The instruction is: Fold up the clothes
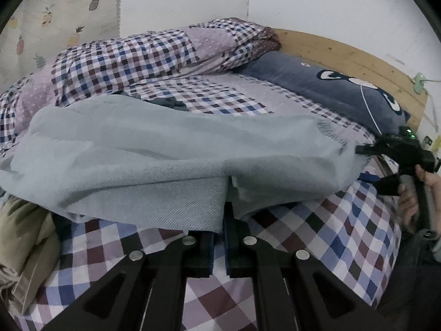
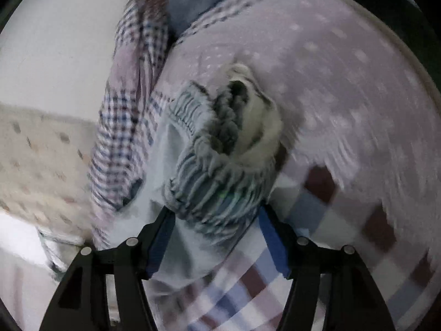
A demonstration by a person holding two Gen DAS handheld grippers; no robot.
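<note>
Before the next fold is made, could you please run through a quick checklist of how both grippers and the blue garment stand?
1. Left gripper shut on the light blue garment: ok, its edge lies between the closed jaws.
2. Right gripper gripping the ribbed cuff: not ok, jaws stand wide.
3. Garment lying flat: not ok, it is bunched.
4. Landing spot on the checked sheet: ok, bare in front.
5. Right wrist view sharp: not ok, blurred.
</note>
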